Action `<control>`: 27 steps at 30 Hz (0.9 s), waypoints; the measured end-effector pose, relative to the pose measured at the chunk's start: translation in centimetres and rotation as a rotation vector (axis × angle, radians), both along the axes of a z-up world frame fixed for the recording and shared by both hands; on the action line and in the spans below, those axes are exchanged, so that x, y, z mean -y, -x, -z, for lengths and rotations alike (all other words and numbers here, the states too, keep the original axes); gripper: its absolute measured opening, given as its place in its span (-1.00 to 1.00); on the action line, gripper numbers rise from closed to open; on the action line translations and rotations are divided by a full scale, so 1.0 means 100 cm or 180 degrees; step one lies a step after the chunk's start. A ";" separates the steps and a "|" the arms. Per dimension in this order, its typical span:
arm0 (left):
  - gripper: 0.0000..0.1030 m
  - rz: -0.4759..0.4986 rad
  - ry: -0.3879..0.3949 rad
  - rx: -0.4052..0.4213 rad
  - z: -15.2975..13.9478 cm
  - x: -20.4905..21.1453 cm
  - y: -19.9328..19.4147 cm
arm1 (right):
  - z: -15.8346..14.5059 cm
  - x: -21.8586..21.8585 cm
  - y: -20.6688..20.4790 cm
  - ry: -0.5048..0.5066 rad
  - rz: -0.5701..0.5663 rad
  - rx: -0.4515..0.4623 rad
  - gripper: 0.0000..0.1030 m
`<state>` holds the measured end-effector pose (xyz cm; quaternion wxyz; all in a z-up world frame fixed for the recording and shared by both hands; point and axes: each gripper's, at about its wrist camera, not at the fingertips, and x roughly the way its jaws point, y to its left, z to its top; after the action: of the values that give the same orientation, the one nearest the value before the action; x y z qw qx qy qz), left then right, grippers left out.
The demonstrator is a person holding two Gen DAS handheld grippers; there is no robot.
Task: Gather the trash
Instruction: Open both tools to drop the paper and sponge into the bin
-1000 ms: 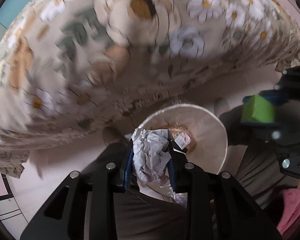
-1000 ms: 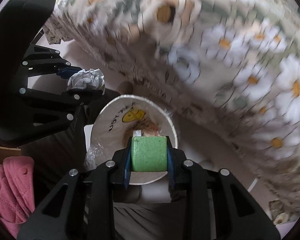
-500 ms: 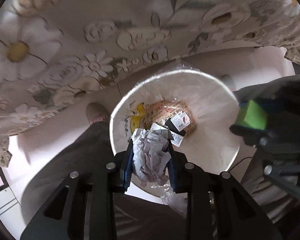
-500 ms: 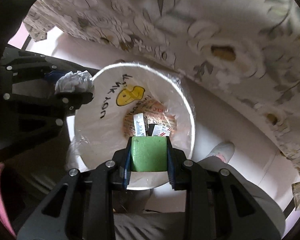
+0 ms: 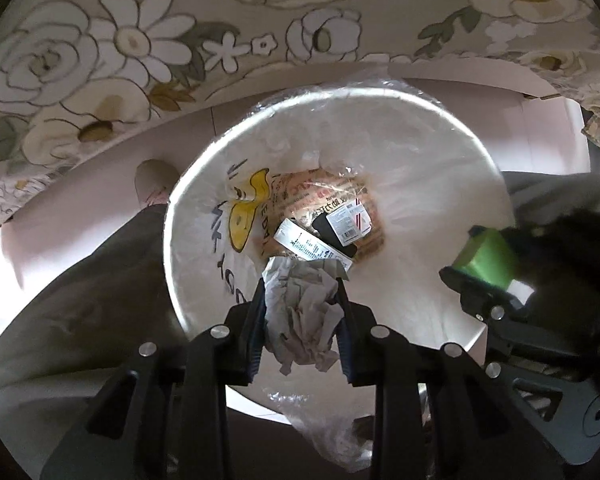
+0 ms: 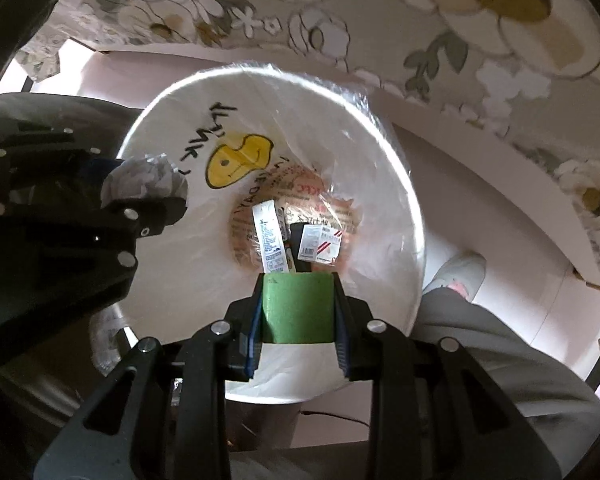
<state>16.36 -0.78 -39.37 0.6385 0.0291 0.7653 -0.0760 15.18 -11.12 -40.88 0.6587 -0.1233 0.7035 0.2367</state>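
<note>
A white round bin [image 5: 440, 128] [image 6: 400, 184] lined with clear plastic stands on the floor, with wrappers [image 5: 340, 216] [image 6: 296, 240] at its bottom. Directly above its opening, my left gripper [image 5: 301, 312] is shut on a crumpled ball of grey paper [image 5: 304, 312] [image 6: 144, 180]. My right gripper [image 6: 297, 308] points straight down over the bin's near side and is shut on a green foam block [image 6: 297, 308] [image 5: 486, 258]. Each gripper shows at the side of the other's view.
A flowered tablecloth [image 5: 140, 40] [image 6: 500, 20] hangs over the table edge just beyond the bin. The person's grey trouser legs [image 5: 80, 300] [image 6: 480, 340] and shoes [image 5: 154, 180] [image 6: 460, 272] flank the bin on the pinkish floor.
Both grippers have sunk toward the bin with their loads still held. The bin now fills much more of each view, and the tabletop has slid out of sight above.
</note>
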 end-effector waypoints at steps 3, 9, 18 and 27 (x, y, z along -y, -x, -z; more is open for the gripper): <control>-0.31 -0.0055 0.0018 -0.0042 0.007 -0.003 -0.002 | 0.006 0.001 -0.001 0.0006 0.0043 -0.0054 -0.40; -0.10 -0.0071 -0.0047 -0.0136 0.018 0.000 -0.002 | 0.016 0.007 -0.005 0.0017 0.0237 -0.0126 -0.35; 0.05 -0.0055 -0.0081 -0.0150 0.023 -0.001 -0.002 | 0.016 0.009 -0.009 0.0008 0.0286 -0.0138 -0.22; 0.05 -0.0054 -0.0125 -0.0151 0.026 0.000 0.002 | 0.017 0.009 -0.006 0.0003 0.0299 -0.0130 -0.22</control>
<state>16.14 -0.78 -41.96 0.6202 0.0333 0.7818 -0.0561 15.80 -12.01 -42.61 0.6546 -0.0856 0.7218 0.2078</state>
